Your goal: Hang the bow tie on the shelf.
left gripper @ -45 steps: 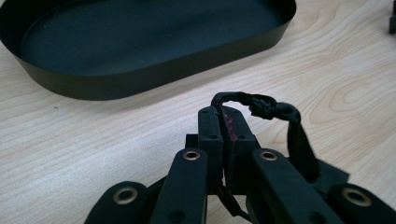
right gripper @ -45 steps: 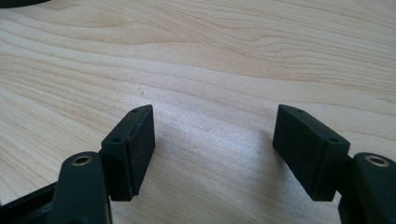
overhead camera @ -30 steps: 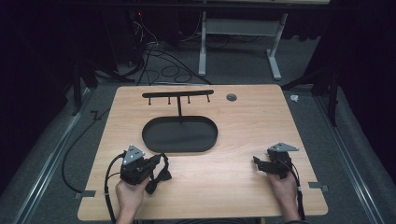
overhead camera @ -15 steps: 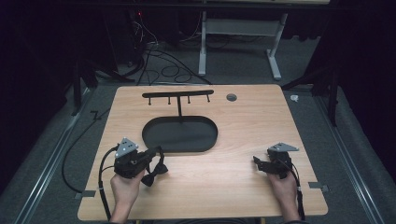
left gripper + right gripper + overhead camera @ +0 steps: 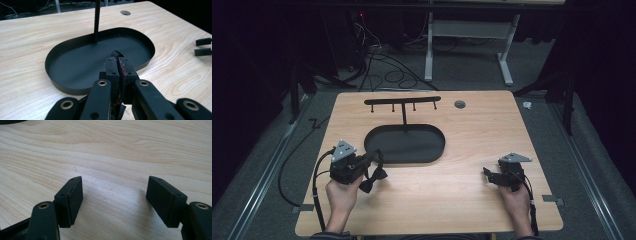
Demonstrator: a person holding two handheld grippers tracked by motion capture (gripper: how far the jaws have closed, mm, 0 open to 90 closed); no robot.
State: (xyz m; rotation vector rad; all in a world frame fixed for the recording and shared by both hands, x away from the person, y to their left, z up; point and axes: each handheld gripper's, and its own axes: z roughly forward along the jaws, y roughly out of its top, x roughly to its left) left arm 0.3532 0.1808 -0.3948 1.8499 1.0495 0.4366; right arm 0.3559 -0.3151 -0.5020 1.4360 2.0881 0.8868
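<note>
Bow tie (image 5: 373,180) first: it hangs from your left gripper (image 5: 373,160) over the near left part of the table, just in front of the tray's near left rim. From above I cannot tell whether its lower end touches the wood.

Your wooden table (image 5: 472,200) is the largest thing, and it has a small round hole (image 5: 459,104) near its far edge.

Next comes the black stand. Its oval tray (image 5: 437,150) lies at the middle of the table. A thin post (image 5: 403,116) rises from the tray's far side to a crossbar (image 5: 402,101) that carries four short pegs.

Your left hand (image 5: 341,195) holds the left gripper with its jaws clenched on a dark strap of the bow tie (image 5: 116,53). In the left gripper view, the tips (image 5: 117,60) sit above the tray's near rim (image 5: 62,86) and point toward the post.

Your right hand (image 5: 514,200) holds the right gripper (image 5: 487,172) low over the near right of the table, well apart from the tray. In the right gripper view, its jaws (image 5: 115,192) are spread wide, with bare wood between them.
</note>
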